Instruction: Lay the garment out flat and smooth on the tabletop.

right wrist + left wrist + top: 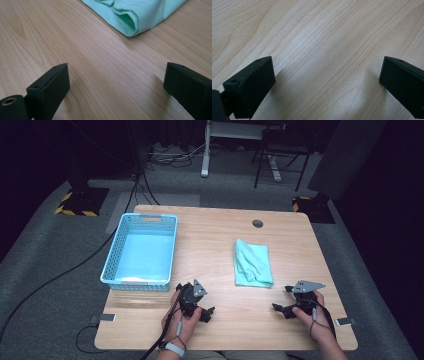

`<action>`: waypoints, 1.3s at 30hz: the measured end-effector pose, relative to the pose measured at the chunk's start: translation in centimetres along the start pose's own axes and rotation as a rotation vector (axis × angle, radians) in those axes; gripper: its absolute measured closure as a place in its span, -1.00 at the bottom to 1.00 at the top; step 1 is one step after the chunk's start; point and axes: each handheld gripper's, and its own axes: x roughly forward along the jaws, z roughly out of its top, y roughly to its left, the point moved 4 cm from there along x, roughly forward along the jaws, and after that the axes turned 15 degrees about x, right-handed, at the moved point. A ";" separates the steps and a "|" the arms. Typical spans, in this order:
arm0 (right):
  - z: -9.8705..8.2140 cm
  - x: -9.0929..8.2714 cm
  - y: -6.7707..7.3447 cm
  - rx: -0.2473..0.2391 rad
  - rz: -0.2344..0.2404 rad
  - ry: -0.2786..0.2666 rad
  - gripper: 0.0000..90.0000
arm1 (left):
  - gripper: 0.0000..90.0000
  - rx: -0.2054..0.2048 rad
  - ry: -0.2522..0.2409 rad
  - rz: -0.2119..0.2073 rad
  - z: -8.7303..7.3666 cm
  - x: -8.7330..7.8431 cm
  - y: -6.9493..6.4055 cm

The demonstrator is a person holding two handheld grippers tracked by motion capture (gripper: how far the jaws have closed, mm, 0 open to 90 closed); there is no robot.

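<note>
Folded cloth (253, 263) lies between open grippers

Light wood table (220, 240) with a round hole (257, 223) at the far edge carries an empty blue basket (141, 251) on the left and a folded mint cloth (253, 263) right of centre, well apart.

**Open wood in front of both tools**

The left tool (196, 306) has bare table (215, 245) ahead of it and nothing between its wide jaws. On its left side the blue basket (141, 251) stands near, and its walls block a low path there. The right tool (291, 301), jaws also wide, faces the folded green cloth (253, 263), with free wood between them.
</note>
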 end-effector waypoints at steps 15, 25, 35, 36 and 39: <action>0.1 0.2 0.0 -0.006 0.003 0.011 -0.93 | -1.00 0.000 0.000 0.001 0.0 0.0 0.0; 0.1 0.3 0.1 -0.003 -0.006 0.020 -1.00 | -1.00 -0.001 0.000 0.001 0.0 0.0 0.0; 0.7 -0.4 0.0 0.018 0.000 -0.004 -0.77 | -1.00 -0.001 0.000 0.001 0.0 0.0 0.0; 0.9 -0.5 0.0 0.019 -0.001 -0.007 -0.77 | -1.00 0.000 0.000 0.001 0.0 0.0 0.0; 1.7 -0.7 0.0 0.017 -0.005 -0.015 -0.74 | -1.00 -0.001 0.000 0.001 0.0 0.0 0.0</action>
